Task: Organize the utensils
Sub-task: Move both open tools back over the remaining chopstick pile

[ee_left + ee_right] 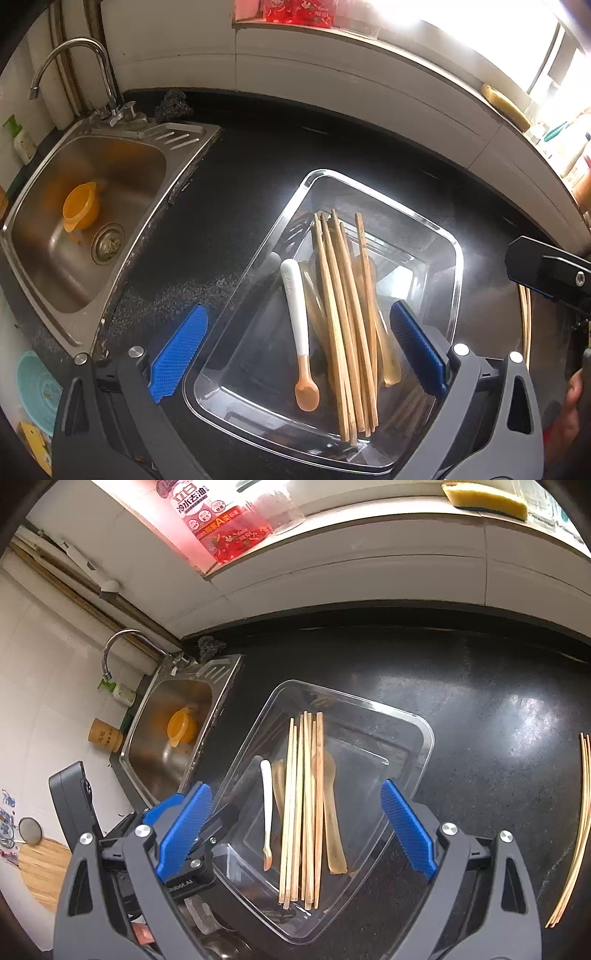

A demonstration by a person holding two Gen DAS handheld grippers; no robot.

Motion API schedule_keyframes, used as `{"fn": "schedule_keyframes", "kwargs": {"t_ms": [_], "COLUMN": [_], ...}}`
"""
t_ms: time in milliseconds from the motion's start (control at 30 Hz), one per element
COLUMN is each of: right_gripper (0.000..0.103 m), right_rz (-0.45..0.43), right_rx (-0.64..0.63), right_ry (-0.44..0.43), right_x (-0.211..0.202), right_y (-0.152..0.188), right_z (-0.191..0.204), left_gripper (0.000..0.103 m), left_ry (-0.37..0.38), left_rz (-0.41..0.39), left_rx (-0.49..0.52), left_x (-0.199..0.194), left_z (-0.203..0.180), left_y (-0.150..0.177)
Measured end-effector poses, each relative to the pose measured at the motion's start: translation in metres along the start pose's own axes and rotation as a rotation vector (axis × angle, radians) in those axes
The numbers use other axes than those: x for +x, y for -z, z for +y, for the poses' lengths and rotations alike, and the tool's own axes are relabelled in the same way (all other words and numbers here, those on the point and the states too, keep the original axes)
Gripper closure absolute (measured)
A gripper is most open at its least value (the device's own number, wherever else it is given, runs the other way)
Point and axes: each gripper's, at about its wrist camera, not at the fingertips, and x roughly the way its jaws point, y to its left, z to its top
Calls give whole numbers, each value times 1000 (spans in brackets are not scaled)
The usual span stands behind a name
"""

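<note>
Seen from my left wrist camera, the left tool [299, 350] hangs over the clear plastic container [456, 258] on the black bench [236, 206], its blue pads [181, 350] spread wide and pressing on nothing. Inside the container lie a bundle of wooden chopsticks [345, 325], running from near to far, and a white-handled spoon with an orange bowl [298, 325] just left of them; pale, translucent spoons [386, 354] lie partly hidden under and right of the bundle. Far left, a steel sink [147, 236] holds an orange cup [81, 206], with a curved tap [70, 62] behind it. At the right edge, part of my right tool [546, 269] shows.

From my right wrist camera, the right tool [295, 825] likewise stands open and empty above the same container [424, 731]. The chopsticks [303, 812] lie side by side in the middle, the white spoon [266, 812] to their left, a pale spoon [334, 834] to their right. More chopsticks [581, 812] lie loose on the bench [480, 701], well apart at the right edge. The left tool [192, 830] sits at near left. A yellow sponge [484, 498] rests on the far ledge.
</note>
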Motion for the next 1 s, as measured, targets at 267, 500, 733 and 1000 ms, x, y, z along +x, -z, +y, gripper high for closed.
{"fn": "schedule_keyframes", "kwargs": {"t_ms": [267, 500, 733, 1000], "right_gripper": [13, 13, 13, 13], "right_rz": [-35, -108, -165, -200], "right_rx": [-8, 46, 128, 172], "right_ry": [51, 207, 346, 389], "right_x": [-32, -100, -185, -253], "right_y": [10, 35, 75, 113], "right_z": [-23, -101, -193, -264], "left_gripper": [7, 7, 7, 7], "left_ry": [25, 96, 180, 229], "left_rz": [-17, -12, 7, 12], "left_rx": [17, 116, 229, 337], "left_x": [-11, -16, -13, -15], "left_z": [-29, -111, -221, -329], "left_y": [5, 17, 41, 73]}}
